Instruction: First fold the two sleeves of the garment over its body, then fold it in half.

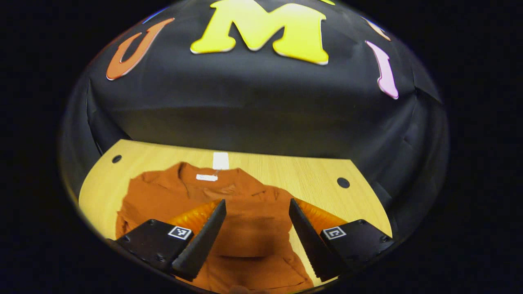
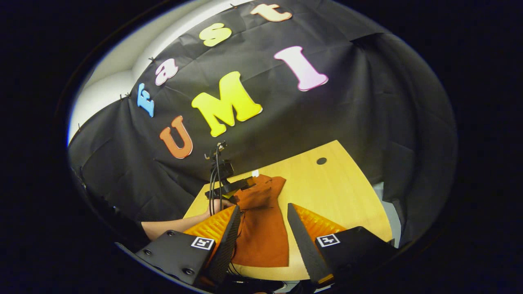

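Note:
A rust-orange garment [image 1: 249, 228] lies flat on the wooden table [image 1: 310, 175], its collar and white label [image 1: 206, 177] toward the back wall. Folds of cloth lie across its body. My left gripper [image 1: 257, 204] hangs open above the garment's middle, nothing between its fingers. In the right gripper view the garment [image 2: 263, 237] appears as a narrow strip. My right gripper [image 2: 263, 208] stands open above its near end. Farther off, the left gripper [image 2: 226, 185], held by a hand [image 2: 214, 206], hovers over the garment's far left part.
The table has round holes [image 1: 343, 182] near its back corners and a white tape strip [image 1: 220, 160] behind the collar. Black cloth wall rises right behind the table. A forearm [image 2: 171, 224] reaches in from the left. Bare wood [image 2: 339, 196] lies right of the garment.

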Demonstrator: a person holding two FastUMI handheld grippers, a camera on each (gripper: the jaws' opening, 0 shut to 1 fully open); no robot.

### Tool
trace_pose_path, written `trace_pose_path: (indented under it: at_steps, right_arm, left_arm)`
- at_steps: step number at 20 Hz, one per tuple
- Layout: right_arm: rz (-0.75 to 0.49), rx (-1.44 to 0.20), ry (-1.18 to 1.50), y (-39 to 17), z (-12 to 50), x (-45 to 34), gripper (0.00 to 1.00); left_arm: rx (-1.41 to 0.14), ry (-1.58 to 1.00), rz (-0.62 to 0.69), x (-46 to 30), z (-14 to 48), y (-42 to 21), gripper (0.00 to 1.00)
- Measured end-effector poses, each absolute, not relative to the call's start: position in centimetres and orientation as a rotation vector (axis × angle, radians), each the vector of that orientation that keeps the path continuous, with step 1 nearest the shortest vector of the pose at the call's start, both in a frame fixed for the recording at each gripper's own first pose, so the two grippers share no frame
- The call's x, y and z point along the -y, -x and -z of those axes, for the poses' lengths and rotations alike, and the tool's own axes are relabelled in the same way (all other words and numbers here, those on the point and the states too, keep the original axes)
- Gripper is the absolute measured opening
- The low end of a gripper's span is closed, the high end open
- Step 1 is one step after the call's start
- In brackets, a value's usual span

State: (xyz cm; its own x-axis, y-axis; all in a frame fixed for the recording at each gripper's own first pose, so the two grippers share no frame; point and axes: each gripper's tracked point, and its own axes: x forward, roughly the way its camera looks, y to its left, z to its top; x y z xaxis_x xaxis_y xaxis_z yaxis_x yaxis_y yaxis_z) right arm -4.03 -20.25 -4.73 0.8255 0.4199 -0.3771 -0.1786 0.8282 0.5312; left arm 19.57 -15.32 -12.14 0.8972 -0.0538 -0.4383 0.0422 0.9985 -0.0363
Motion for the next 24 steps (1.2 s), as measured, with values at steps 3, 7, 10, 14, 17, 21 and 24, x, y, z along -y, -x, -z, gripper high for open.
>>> trace_pose_path:
  at_steps: [3,7,10,14,17,21,24]
  right_arm:
    - [-0.330,-0.457,-0.414,1.9,3.3,16.4,0.81]
    - [-0.314,-0.348,-0.297,-0.8,2.0,11.7,0.97]
    - [-0.322,-0.329,-0.299,-1.4,2.7,7.9,0.97]
    - [-0.313,-0.311,-0.242,-0.9,4.5,4.6,0.97]
    - [-0.256,-0.336,-0.144,0.3,7.1,4.8,0.93]
    - [-0.211,-0.390,-0.153,2.1,9.4,5.2,0.97]
    - [-0.221,-0.443,-0.165,2.7,11.3,5.1,0.97]
  left_arm:
    - [-0.331,0.019,0.038,11.7,6.1,-16.9,0.99]
    - [-0.166,-0.051,0.041,6.4,-2.1,-11.0,0.99]
    - [-0.098,-0.110,0.034,2.1,-4.6,-7.2,0.99]
    - [-0.066,-0.113,0.023,-2.0,-5.7,-2.7,0.99]
    - [-0.058,-0.133,0.017,-5.0,-4.7,-0.3,0.99]
    - [-0.094,-0.098,-0.002,-8.2,-2.3,1.7,0.99]
    - [-0.135,-0.069,-0.018,-9.6,-0.1,3.0,0.99]
